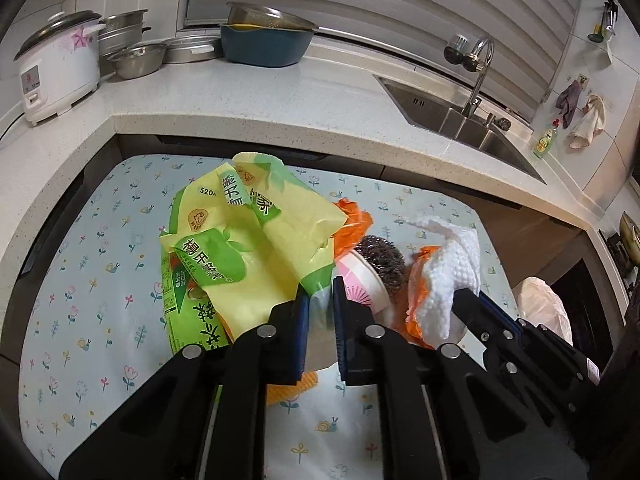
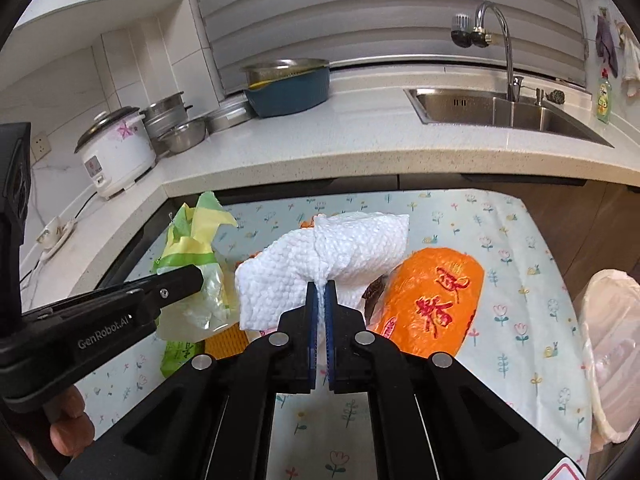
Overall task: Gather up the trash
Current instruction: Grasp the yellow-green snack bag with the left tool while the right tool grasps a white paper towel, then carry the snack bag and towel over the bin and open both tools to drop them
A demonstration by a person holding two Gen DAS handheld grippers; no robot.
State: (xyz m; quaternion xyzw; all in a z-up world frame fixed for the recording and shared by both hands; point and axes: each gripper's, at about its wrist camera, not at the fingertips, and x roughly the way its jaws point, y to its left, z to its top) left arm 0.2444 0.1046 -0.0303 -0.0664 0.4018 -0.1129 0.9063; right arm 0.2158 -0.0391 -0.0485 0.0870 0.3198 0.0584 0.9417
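- This is a kitchen with a pale stone counter [image 2: 360,148] in an L shape and a flowery cloth [image 2: 520,280] spread on a lower top in front of it.
- The right gripper [image 2: 320,292] has its fingers squeezed tight on a white paper towel [image 2: 320,256], which hangs lifted above the pile of trash.
- The left gripper [image 1: 320,292] has its fingers close together on a thin, clear bit of the yellow-green bag [image 1: 248,248]; the gap between them is narrow.
- Just beside the towel lies an orange bag [image 2: 432,300] with red writing, resting on the cloth.
- A steel wool ball [image 1: 380,256] sits on top of a pink and white cup [image 1: 360,288], between the yellow-green bag and the orange bag.
- A green carton [image 1: 176,304] lies under the yellow-green bag.
- A bin with a white liner [image 2: 608,356] stands to the right of the cloth.
- Far back on the counter, a blue bowl [image 2: 288,96] holds a metal strainer [image 2: 284,68].
- Near it are stacked metal pots [image 2: 168,116], a metal basin [image 2: 184,134] and a white rice cooker [image 2: 116,152] with its lid shut.
- The sink [image 2: 500,112] is at the right, under a curved tap [image 2: 496,32].
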